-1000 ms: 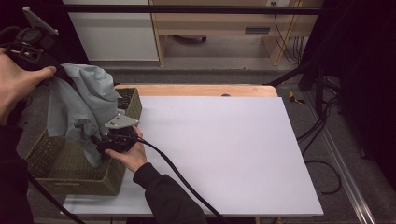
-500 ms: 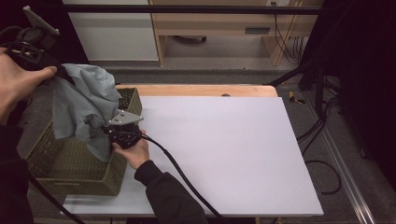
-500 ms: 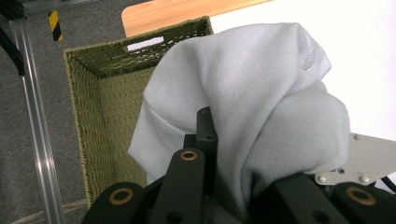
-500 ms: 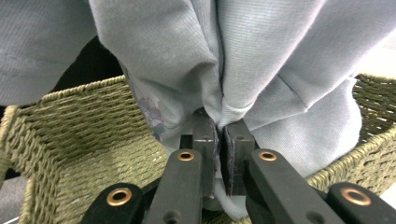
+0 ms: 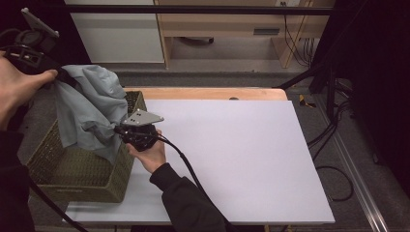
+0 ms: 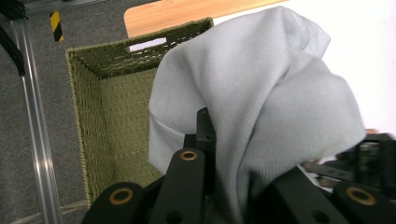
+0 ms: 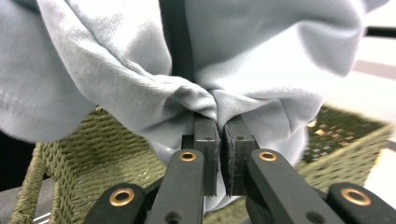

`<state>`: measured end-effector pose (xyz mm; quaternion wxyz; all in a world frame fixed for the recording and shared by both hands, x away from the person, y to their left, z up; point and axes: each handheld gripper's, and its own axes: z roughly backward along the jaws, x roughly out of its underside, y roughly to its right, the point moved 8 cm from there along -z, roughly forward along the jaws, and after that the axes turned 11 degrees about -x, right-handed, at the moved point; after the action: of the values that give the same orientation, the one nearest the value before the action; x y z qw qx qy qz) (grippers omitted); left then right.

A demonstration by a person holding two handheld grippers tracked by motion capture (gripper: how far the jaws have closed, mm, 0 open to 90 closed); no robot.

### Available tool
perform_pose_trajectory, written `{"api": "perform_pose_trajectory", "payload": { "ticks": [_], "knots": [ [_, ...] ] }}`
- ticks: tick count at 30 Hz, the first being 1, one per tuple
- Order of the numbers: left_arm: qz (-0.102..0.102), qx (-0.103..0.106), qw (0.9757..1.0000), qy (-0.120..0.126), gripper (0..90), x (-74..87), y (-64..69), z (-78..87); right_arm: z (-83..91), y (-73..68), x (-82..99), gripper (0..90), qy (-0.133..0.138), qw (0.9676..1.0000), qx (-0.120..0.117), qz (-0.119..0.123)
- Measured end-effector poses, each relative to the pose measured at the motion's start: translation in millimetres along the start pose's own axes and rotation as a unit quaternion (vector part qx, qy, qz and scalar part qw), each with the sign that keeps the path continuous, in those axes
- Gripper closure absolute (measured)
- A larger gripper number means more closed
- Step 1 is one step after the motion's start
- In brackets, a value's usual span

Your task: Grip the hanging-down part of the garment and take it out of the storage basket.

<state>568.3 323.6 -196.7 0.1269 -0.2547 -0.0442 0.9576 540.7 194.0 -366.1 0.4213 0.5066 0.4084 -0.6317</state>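
Our right gripper has just been closing, and its jaws now pinch a fold of the grey cloth between them, the pads nearly meeting on the fabric in the right gripper view. Our left gripper is clamped on the cloth's upper end, holding it high past the table's left edge, so the cloth hangs between the two grippers above the woven green basket. The basket sits at the front-left corner of the table, overhanging its left edge, and the cloth's lower folds drape over the basket's rim.

We can read no brand, label or writing on the cloth, basket or grippers.

The table has a white top with a wooden strip along its far edge. Beyond it stand a white cabinet and a wooden shelf unit on grey floor, with black cables trailing off the right edge.
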Motion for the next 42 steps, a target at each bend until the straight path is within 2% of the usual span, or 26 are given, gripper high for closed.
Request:
{"api": "perform_pose_trajectory", "payload": {
  "ticks": [4, 5, 9, 13, 19, 20, 26, 34, 37, 39, 42],
  "knots": [
    [0.004, 0.003, 1.0000, 0.004, 84.6, 0.6, -1.0, -0.3, 15.1, 1.8, -10.5, 86.5, 0.006, 0.9999, 0.005, 0.007],
    [0.005, 0.004, 1.0000, 0.004, 84.6, 0.9, -1.1, -0.3, 23.8, 2.4, -17.3, 86.6, 0.010, 0.9999, 0.009, 0.010],
    [0.006, 0.004, 1.0000, 0.006, 84.6, 2.0, -1.3, 0.2, 33.3, 3.2, -26.5, 86.6, 0.019, 0.9996, 0.014, 0.017],
    [0.008, 0.005, 0.9999, 0.008, 84.5, 3.5, -2.3, -0.3, 47.7, 4.4, -43.5, 86.7, 0.037, 0.9987, 0.023, 0.026],
    [0.011, 0.007, 0.9999, 0.008, 84.6, 6.3, -4.5, -4.2, 70.1, 4.6, -68.6, 86.7, 0.056, 0.9967, 0.039, 0.044],
    [0.014, 0.010, 0.9998, 0.007, 84.6, 6.6, -3.8, -4.6, 77.2, 4.1, -77.5, 86.7, 0.060, 0.9957, 0.044, 0.055],
    [0.010, 0.013, 0.9998, 0.008, 84.5, 6.5, -0.7, -4.7, 92.2, 2.2, -97.5, 86.7, 0.084, 0.9929, 0.056, 0.063],
    [0.001, 0.022, 0.9997, 0.009, 84.6, 4.5, 6.8, -4.6, 108.4, 2.5, -113.8, 86.7, 0.127, 0.9870, 0.071, 0.068],
    [-0.002, 0.024, 0.9996, 0.010, 84.5, 3.2, 10.3, -4.8, 112.0, 2.5, -117.4, 86.6, 0.134, 0.9858, 0.073, 0.070],
    [-0.004, 0.023, 0.9997, 0.010, 84.5, 2.8, 11.9, -4.9, 112.9, 3.9, -115.1, 86.5, 0.126, 0.9867, 0.074, 0.070],
    [-0.007, 0.023, 0.9997, 0.008, 84.5, 3.3, 14.2, -6.5, 111.4, 6.0, -102.7, 86.2, 0.106, 0.9898, 0.071, 0.065]
  ]
}}
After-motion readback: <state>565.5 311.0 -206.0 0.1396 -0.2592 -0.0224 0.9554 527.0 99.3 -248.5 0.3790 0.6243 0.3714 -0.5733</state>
